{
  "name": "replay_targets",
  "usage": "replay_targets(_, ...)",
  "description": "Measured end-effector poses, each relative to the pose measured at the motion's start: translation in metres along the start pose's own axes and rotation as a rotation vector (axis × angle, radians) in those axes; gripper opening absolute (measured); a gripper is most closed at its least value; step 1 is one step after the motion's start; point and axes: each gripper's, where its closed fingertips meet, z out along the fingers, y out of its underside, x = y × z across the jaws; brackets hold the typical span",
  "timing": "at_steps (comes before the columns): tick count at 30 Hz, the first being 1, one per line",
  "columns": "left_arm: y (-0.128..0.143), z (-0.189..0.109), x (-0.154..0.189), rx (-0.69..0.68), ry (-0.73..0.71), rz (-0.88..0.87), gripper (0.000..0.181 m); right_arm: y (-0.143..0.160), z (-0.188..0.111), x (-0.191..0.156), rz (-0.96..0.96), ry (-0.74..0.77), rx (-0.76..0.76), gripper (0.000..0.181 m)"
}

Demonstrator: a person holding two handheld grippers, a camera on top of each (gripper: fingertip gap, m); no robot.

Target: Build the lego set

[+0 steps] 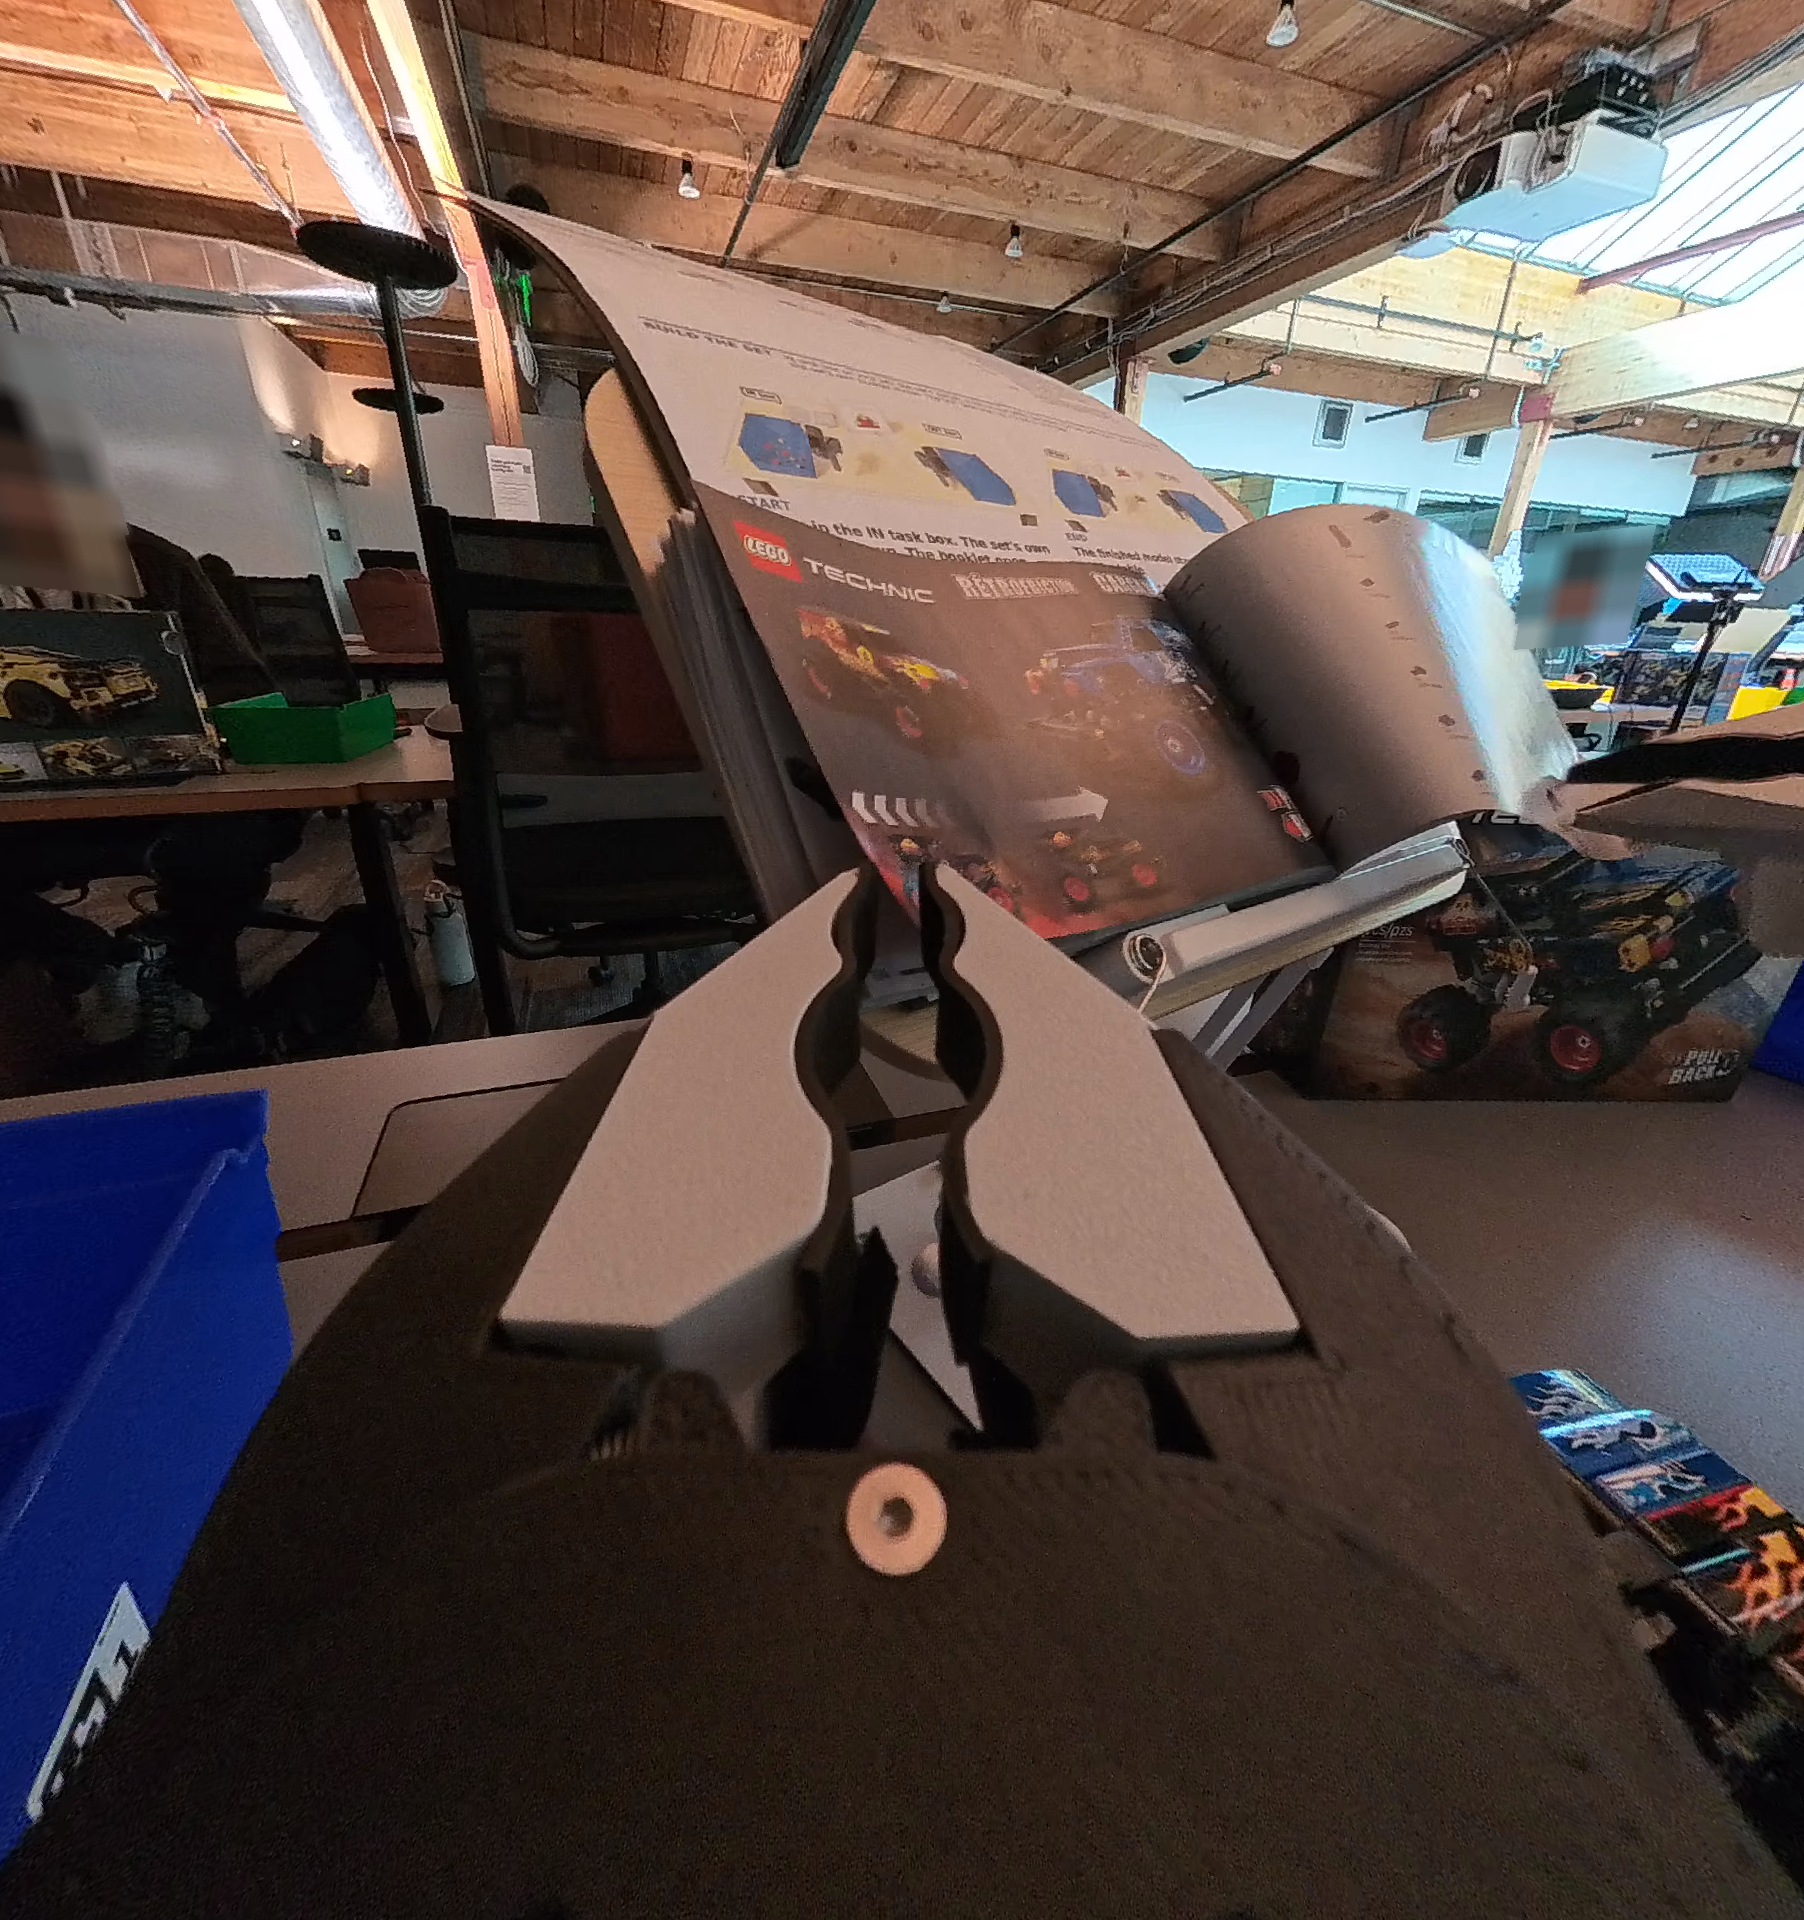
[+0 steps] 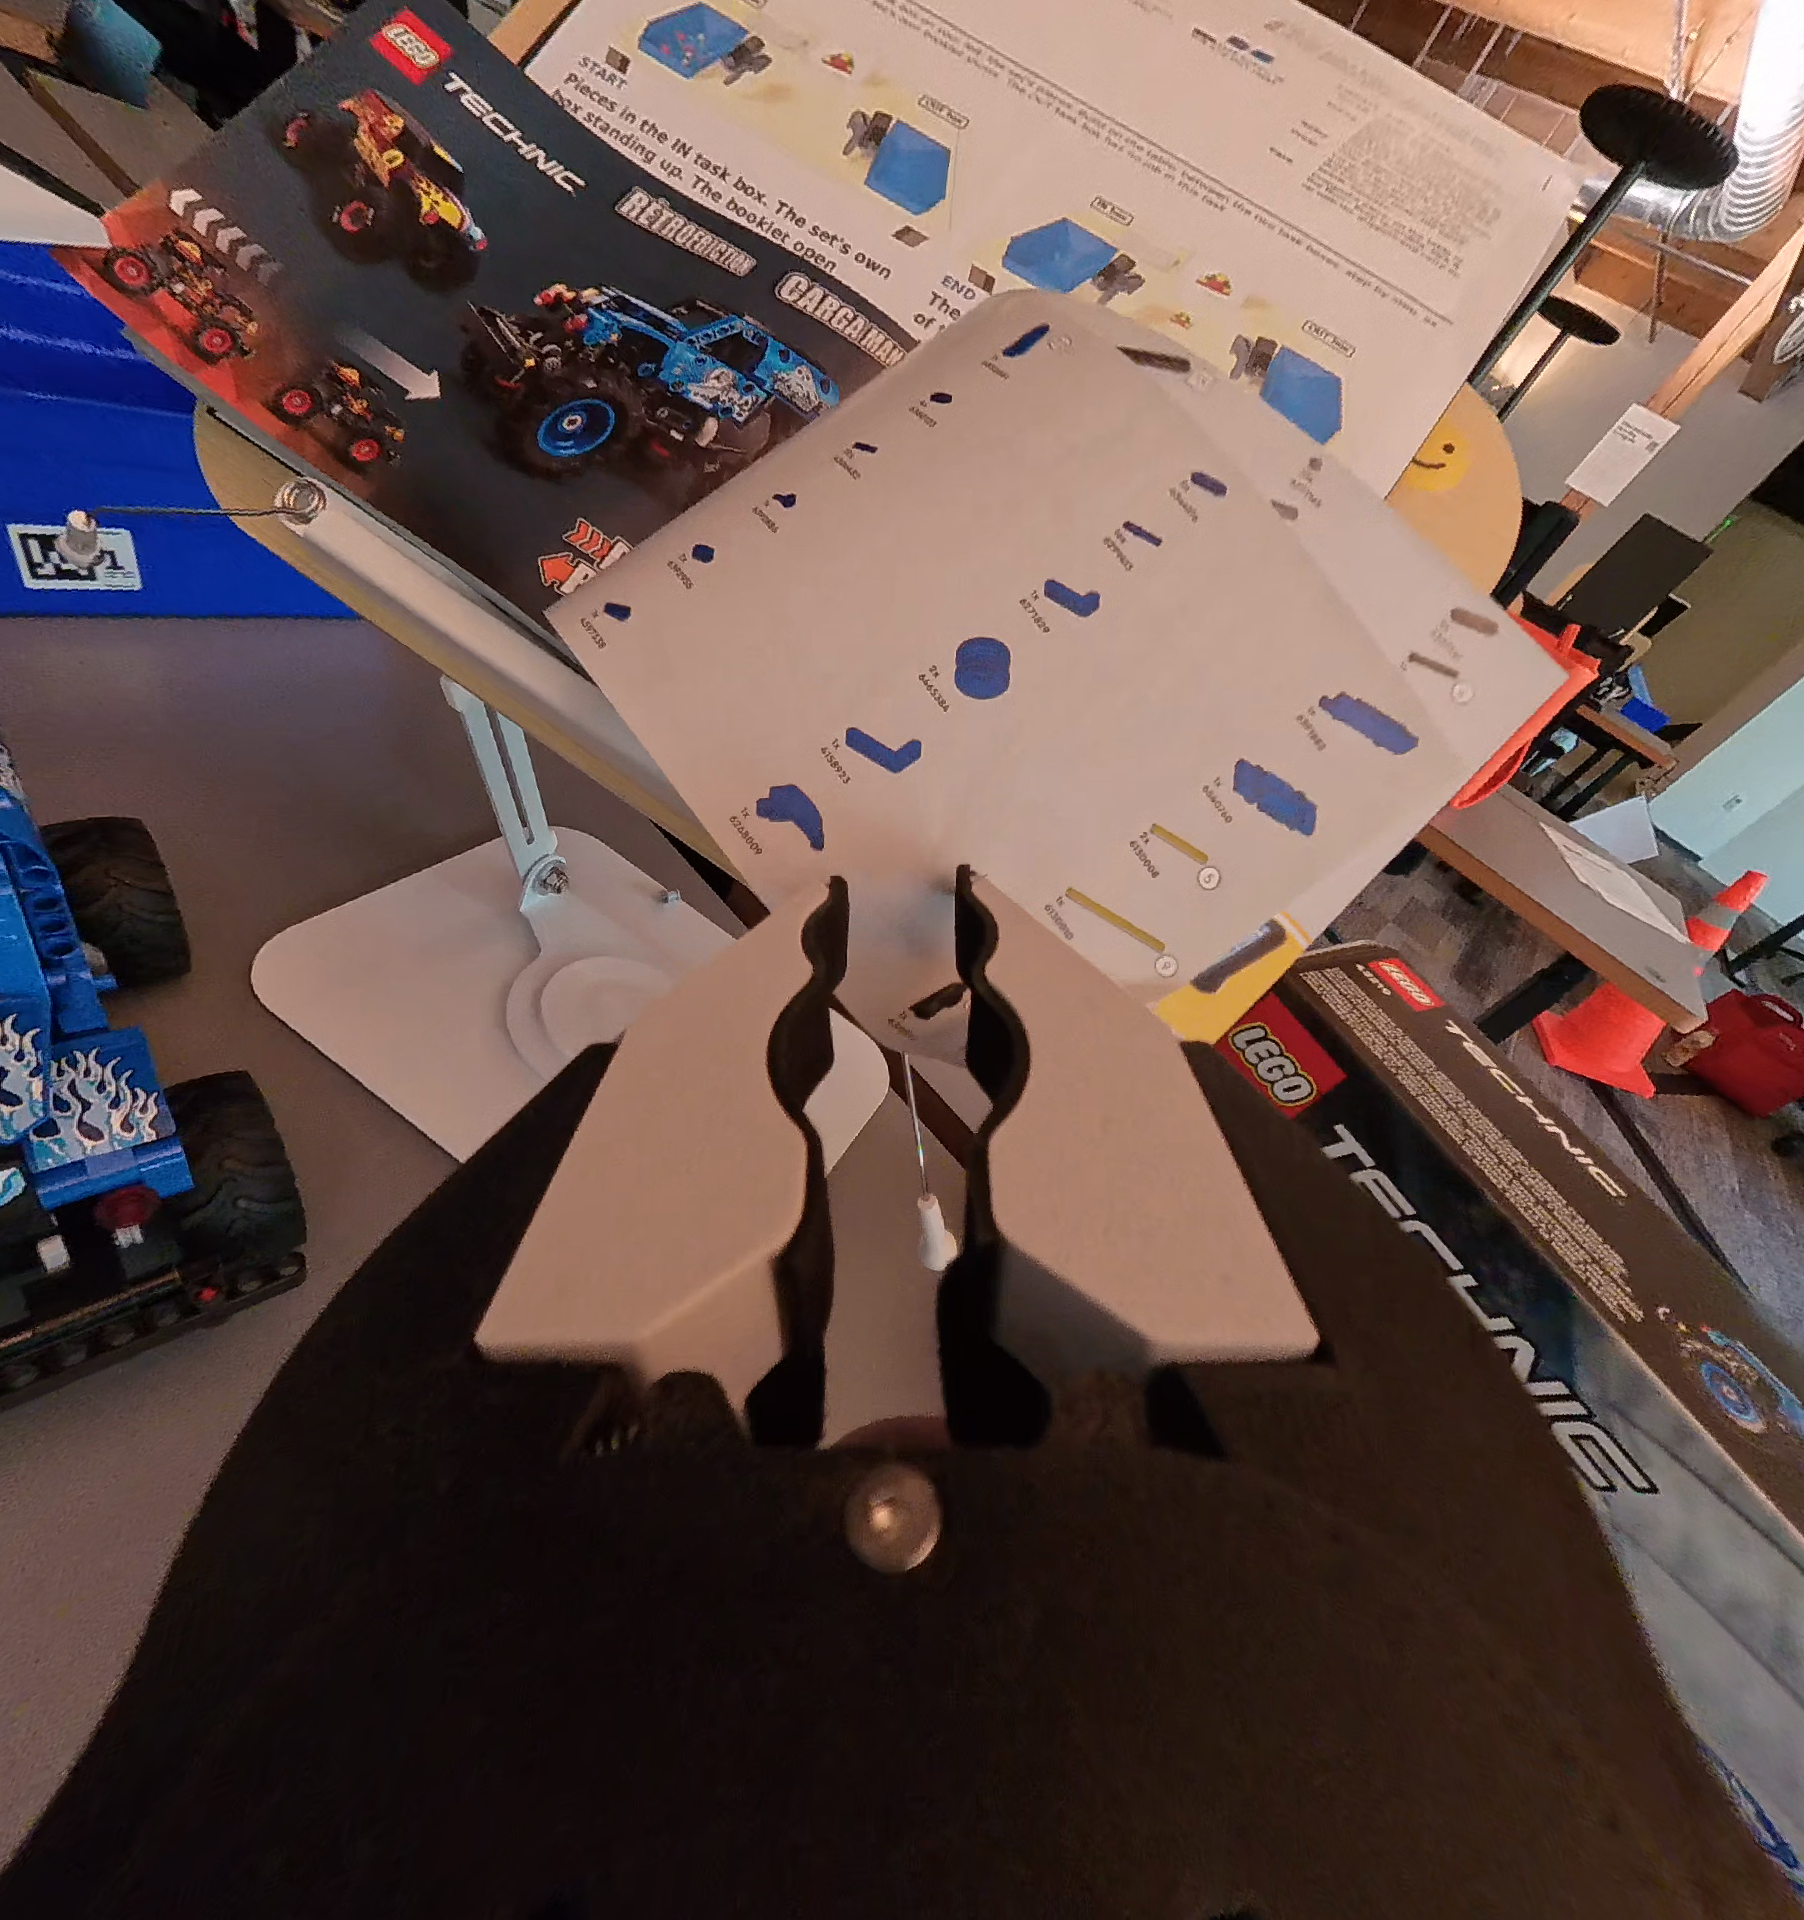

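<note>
The instruction booklet (image 1: 1033, 727) stands on a tilted book stand, its dark back cover with truck pictures facing me; it also shows in the right wrist view (image 2: 441, 312). My right gripper (image 2: 900, 883) is shut on the lower corner of a parts-list page (image 2: 1033, 644), which is lifted and curled (image 1: 1376, 665). The right gripper (image 1: 1573, 795) also shows at the page's edge in the left wrist view. My left gripper (image 1: 896, 883) is nearly closed at the booklet's lower left corner; I cannot tell if it pinches it. A built blue monster truck (image 2: 46, 1039) stands on the table.
The stand's white base (image 2: 410, 987) rests on the grey table. A blue bin (image 1: 77, 1351) is at the left, also seen in the right wrist view (image 2: 46, 416). The set's box (image 1: 1552, 956) lies right of the stand (image 2: 1500, 1195). A flame-patterned piece (image 1: 1708, 1558) lies near right. There is about 25 cm between the tips of the two grippers.
</note>
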Motion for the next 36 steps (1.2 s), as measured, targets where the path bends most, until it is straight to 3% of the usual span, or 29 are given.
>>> replay_targets(36, 0.001, -0.001, -0.002, -0.001, -0.004, -0.002, 0.006, 0.022, 0.004, 0.012, 0.055, -0.001, -0.058, 0.017)
